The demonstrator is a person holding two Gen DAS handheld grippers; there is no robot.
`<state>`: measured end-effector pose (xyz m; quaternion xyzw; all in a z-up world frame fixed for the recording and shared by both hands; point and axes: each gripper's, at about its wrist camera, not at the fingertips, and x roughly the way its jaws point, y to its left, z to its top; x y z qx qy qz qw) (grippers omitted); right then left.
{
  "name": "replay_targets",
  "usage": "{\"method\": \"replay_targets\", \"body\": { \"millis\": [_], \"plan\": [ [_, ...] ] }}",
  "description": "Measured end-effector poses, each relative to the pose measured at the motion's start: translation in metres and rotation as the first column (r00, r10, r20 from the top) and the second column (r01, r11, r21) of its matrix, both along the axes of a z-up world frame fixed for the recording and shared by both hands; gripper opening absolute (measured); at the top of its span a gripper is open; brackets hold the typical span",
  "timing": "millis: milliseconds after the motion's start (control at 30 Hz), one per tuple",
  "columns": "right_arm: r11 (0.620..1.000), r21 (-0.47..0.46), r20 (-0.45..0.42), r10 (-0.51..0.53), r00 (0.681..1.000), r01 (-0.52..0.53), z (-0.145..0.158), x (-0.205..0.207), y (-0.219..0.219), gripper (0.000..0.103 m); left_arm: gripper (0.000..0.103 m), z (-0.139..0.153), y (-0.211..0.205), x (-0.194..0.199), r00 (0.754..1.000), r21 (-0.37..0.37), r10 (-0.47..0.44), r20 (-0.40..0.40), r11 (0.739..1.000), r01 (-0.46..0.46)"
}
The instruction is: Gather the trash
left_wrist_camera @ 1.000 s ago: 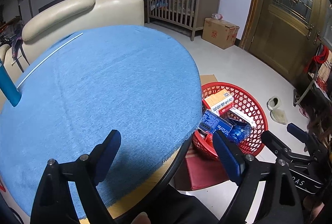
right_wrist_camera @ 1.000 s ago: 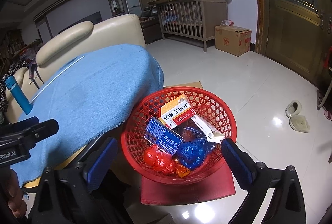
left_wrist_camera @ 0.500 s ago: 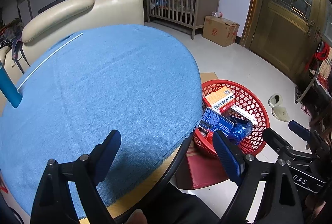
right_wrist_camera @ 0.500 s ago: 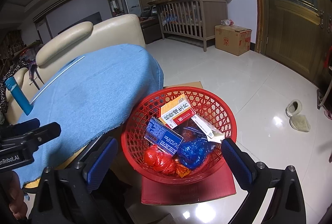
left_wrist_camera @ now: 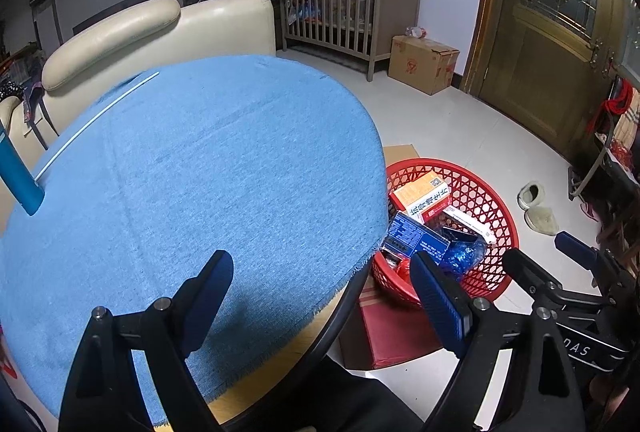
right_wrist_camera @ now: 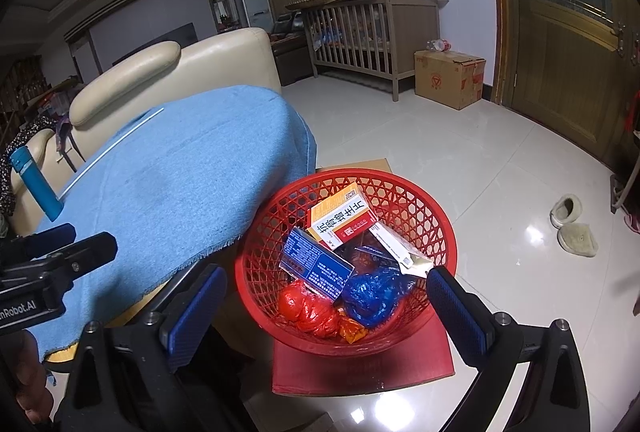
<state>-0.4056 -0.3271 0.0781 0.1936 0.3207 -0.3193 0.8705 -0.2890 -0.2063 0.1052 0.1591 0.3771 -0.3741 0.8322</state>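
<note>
So the red basket (right_wrist_camera: 440,216) is the thing to look at here: round, open lattice plastic, sitting on a flat red box (right_wrist_camera: 360,368) on the floor, right next to the edge of the round surface (left_wrist_camera: 200,160) with the blue cloth on it. Inside the basket there's an orange and white medicine box (right_wrist_camera: 342,218) up top, a dark blue box (right_wrist_camera: 314,266) leaning just below it, a thin white box (right_wrist_camera: 400,252) on the far side of those, and at the bottom a crumpled red bag (right_wrist_camera: 308,308) beside a crumpled blue bag (right_wrist_camera: 374,294). The right hand-held gripper (right_wrist_camera: 324,306) hangs over the near rim of the basket, jaws spread wide, nothing in them. The left hand-held gripper (left_wrist_camera: 322,288) hovers over the surface's edge beside the basket, also wide open and empty. Away from the basket, a blue bottle (left_wrist_camera: 18,178) stands at the surface's far side.
</note>
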Motion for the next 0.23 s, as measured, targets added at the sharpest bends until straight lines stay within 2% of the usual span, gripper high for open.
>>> {"method": "replay_targets", "body": {
  "millis": [233],
  "plan": [
    [1.000,-0.001,-0.003,0.007,1.000,-0.007,-0.0005,0.0023,0.0022,0.101,0.090,0.0020,0.0015,-0.0039,1.000,-0.008,-0.010,0.013,1.000,0.010]
  ]
}}
